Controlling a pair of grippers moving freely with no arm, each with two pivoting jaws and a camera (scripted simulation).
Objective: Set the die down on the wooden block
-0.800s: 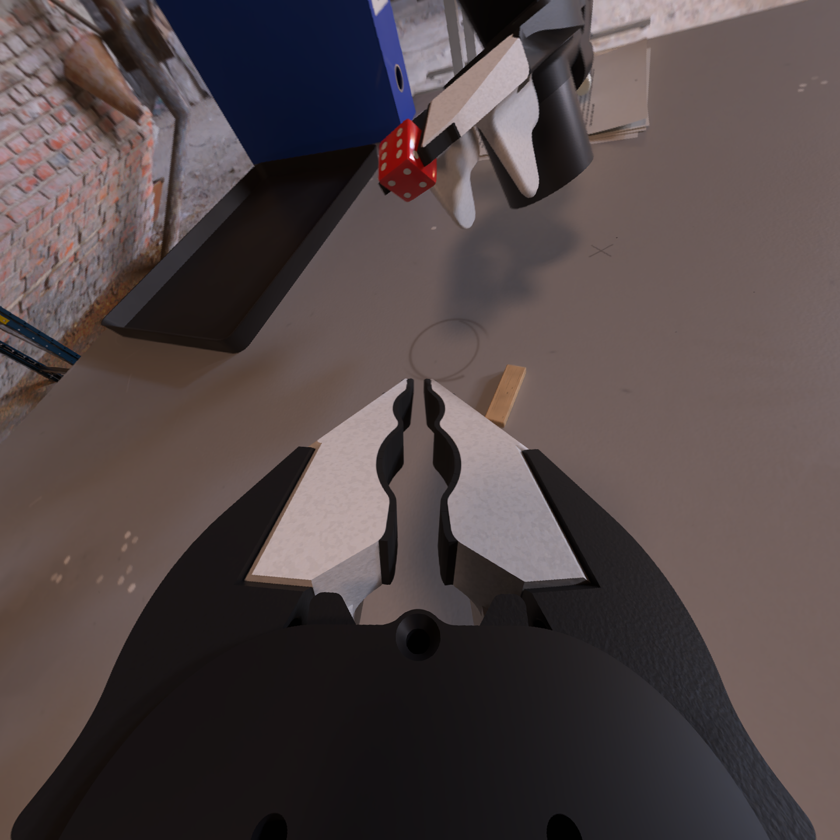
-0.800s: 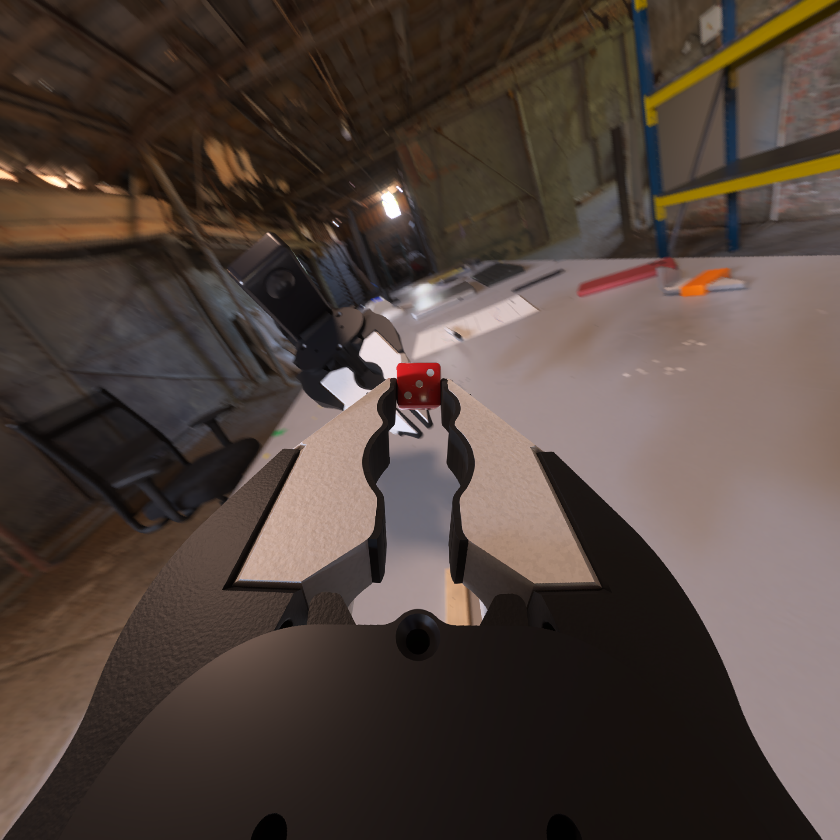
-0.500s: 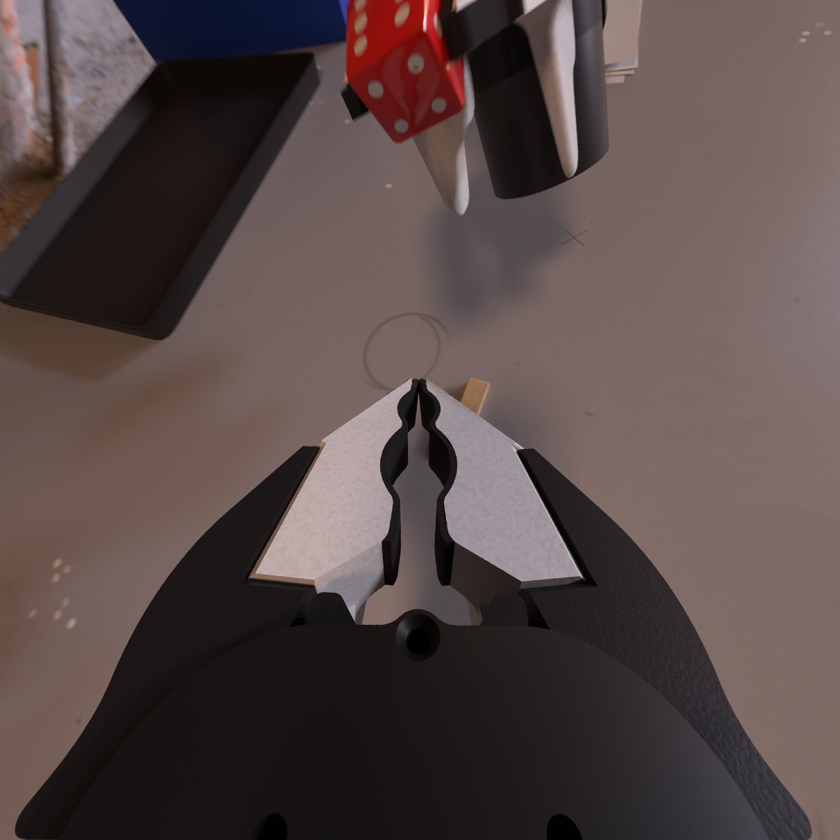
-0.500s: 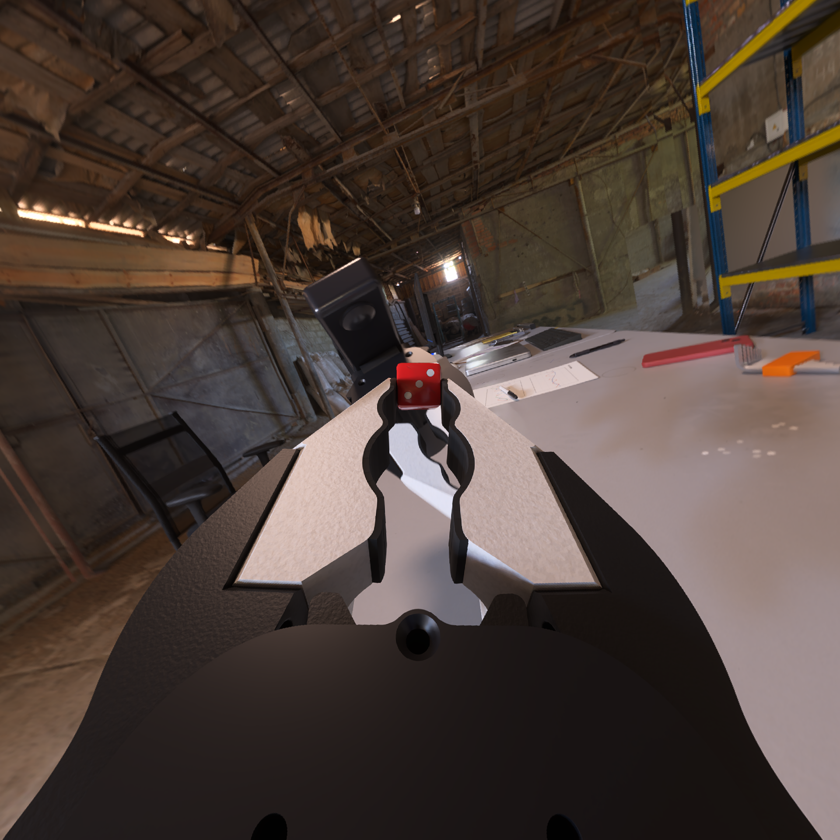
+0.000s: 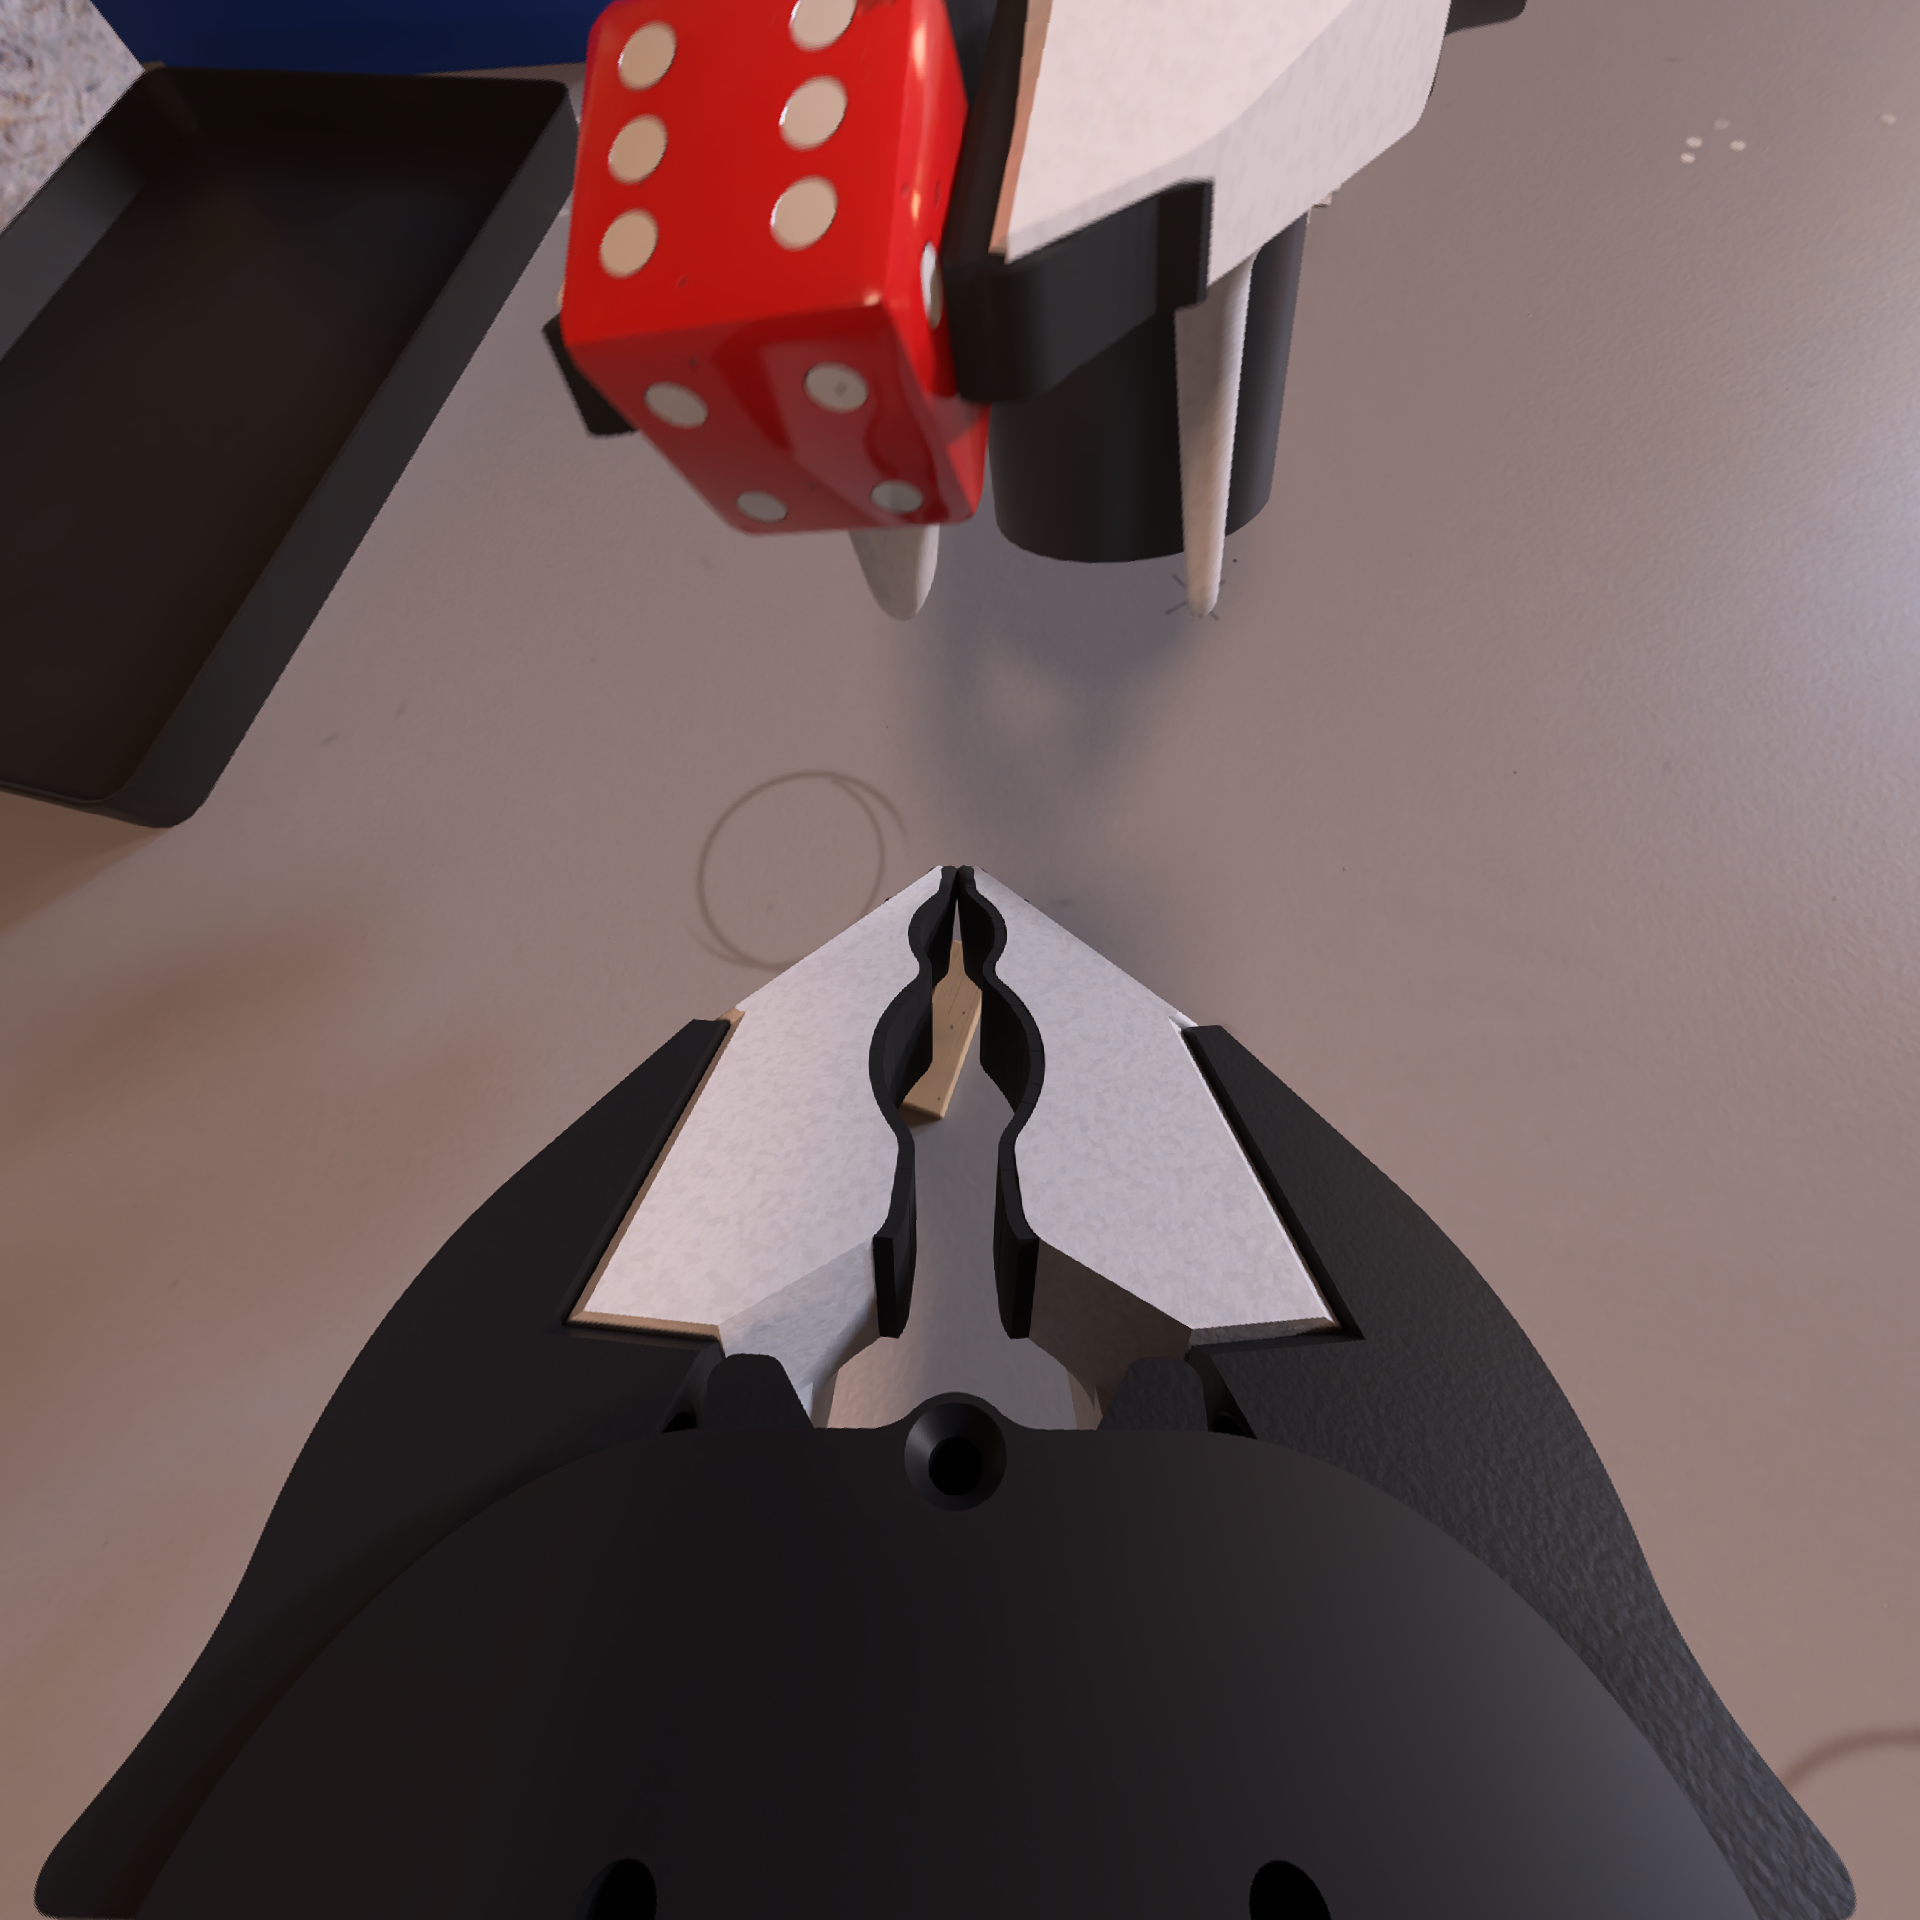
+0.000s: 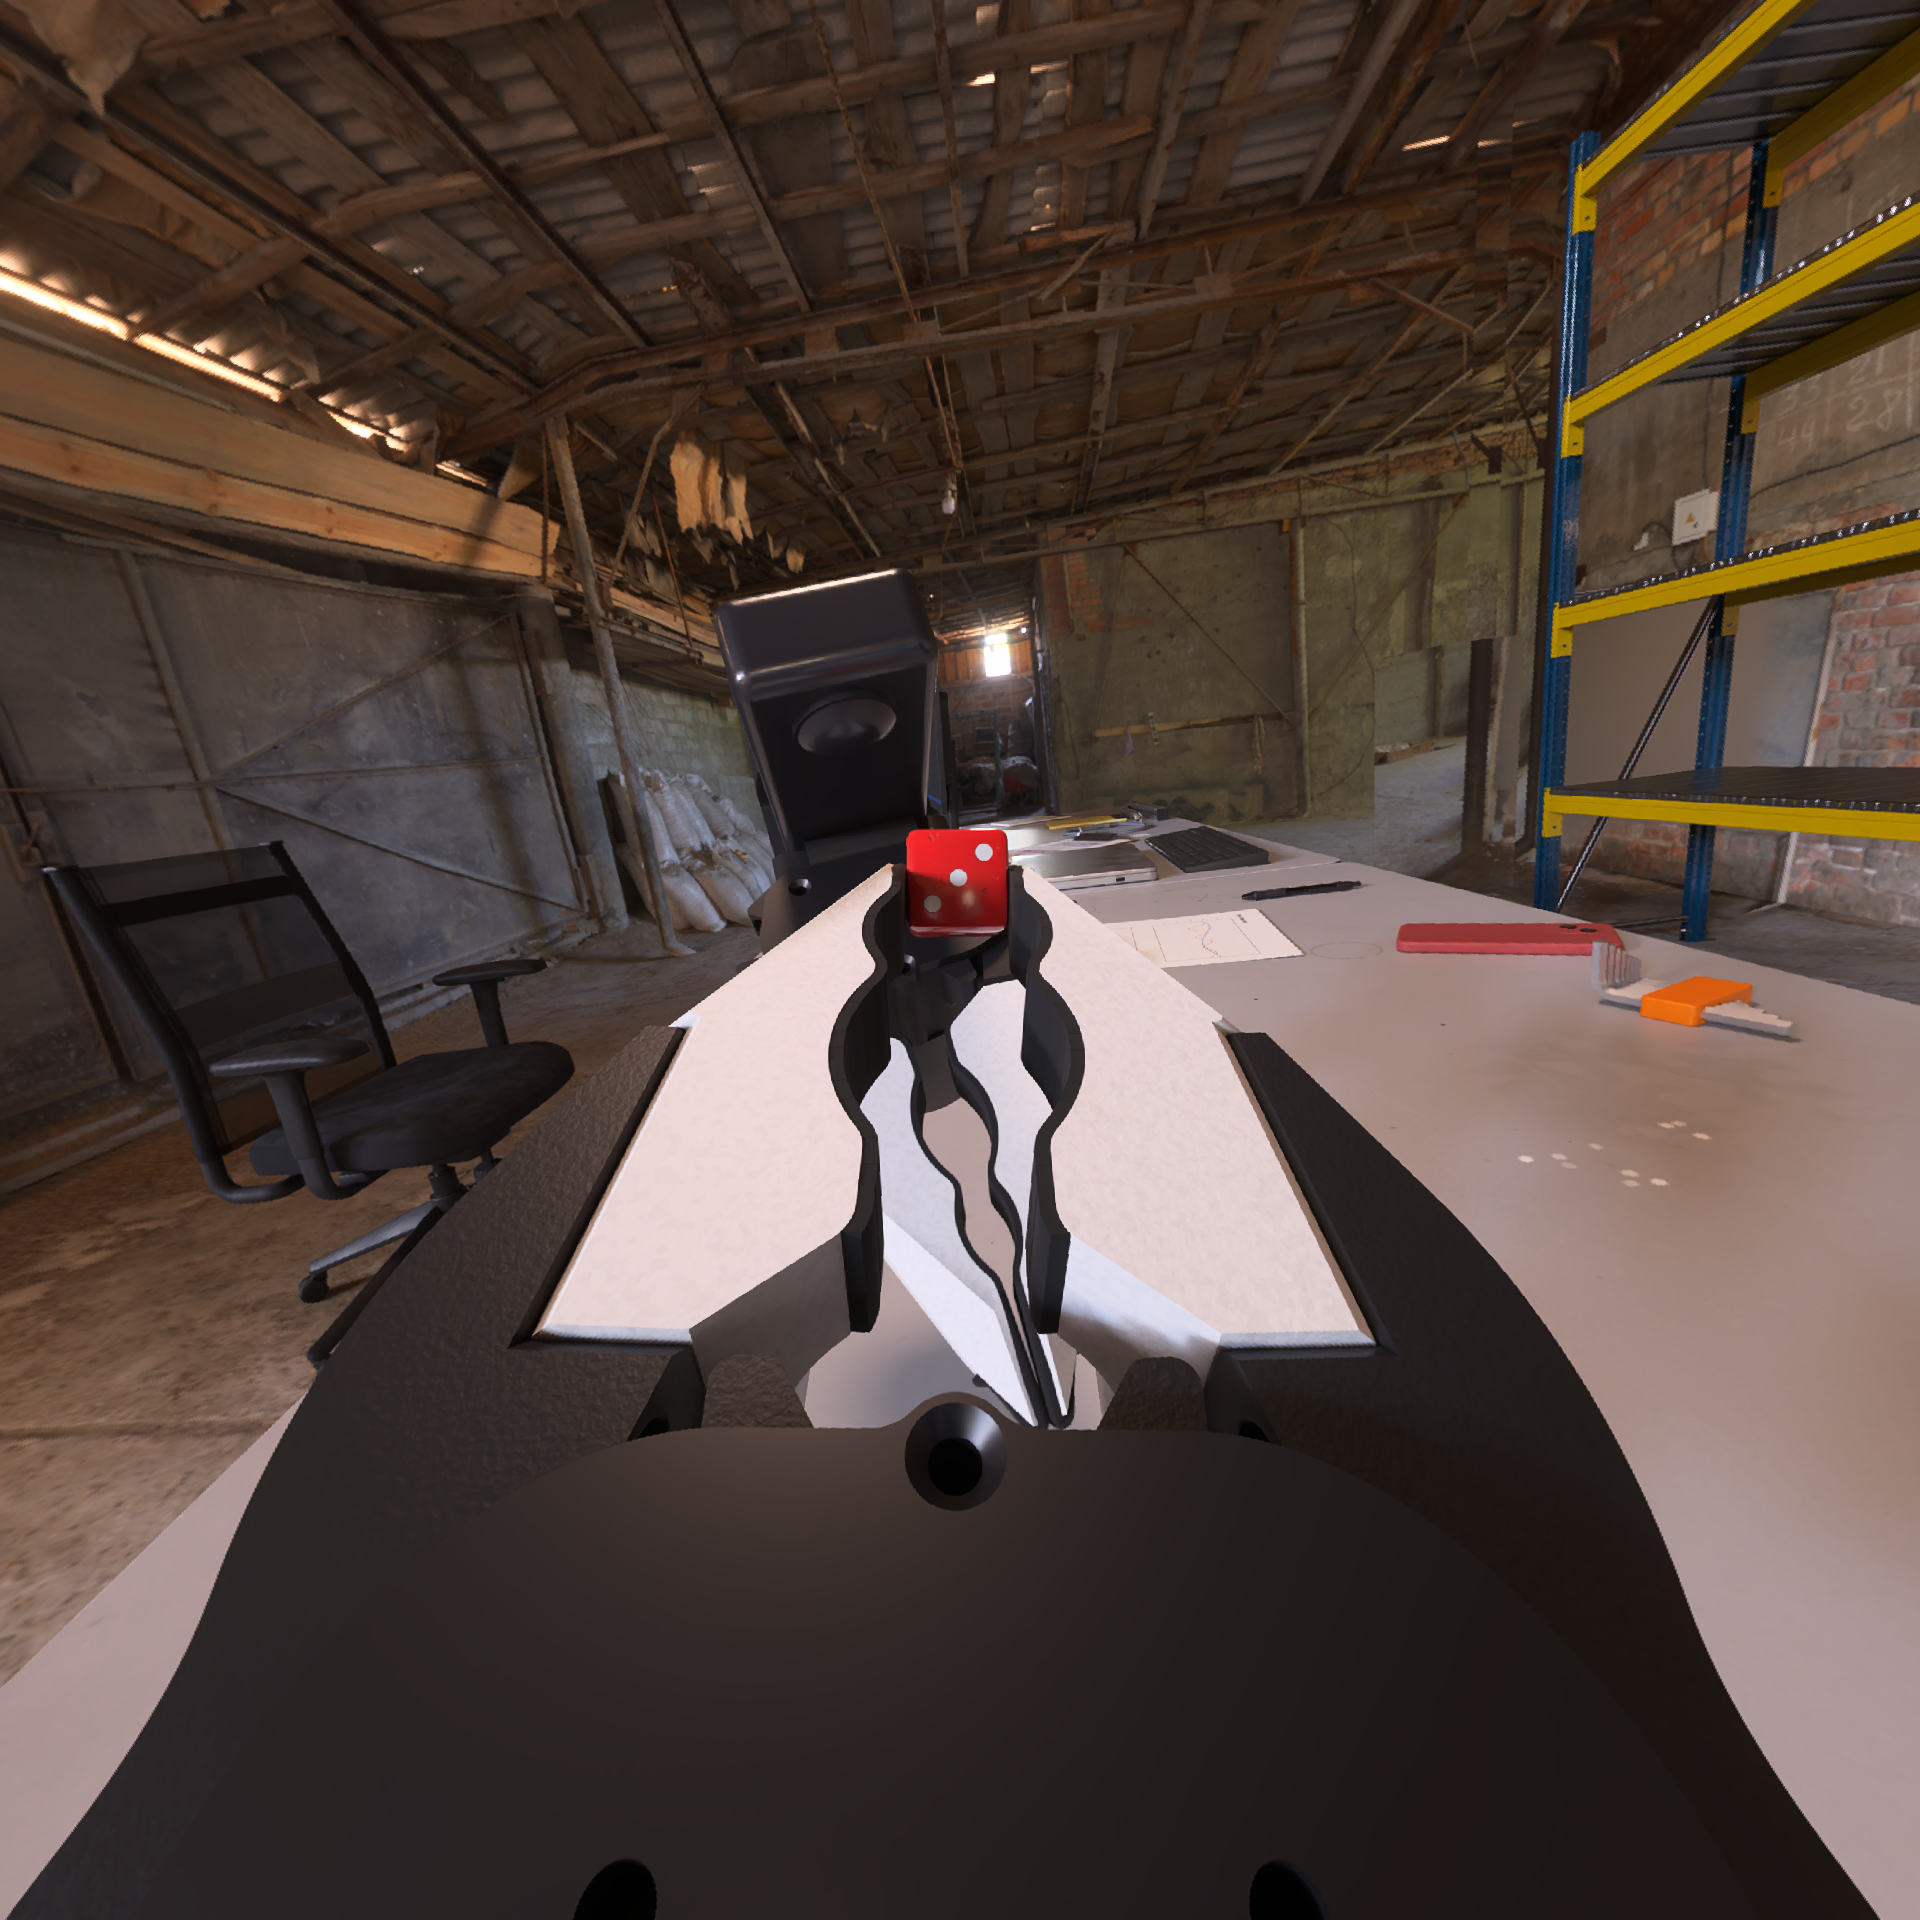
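Since the earlier frame, the right gripper [image 6: 956, 904] has carried the die [image 6: 956, 881] closer, high above the table [image 5: 1558, 831]. Its jaws pinch the die. The left gripper [image 5: 956, 878] is closed and empty over the block [image 5: 948, 1049]. This is the carrying step; next, the die must descend onto the block, which the left gripper covers.

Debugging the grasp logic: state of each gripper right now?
Left gripper: shut, tips together, holding nothing; the wooden block lies on the table beneath it.
Right gripper: shut on the red die.
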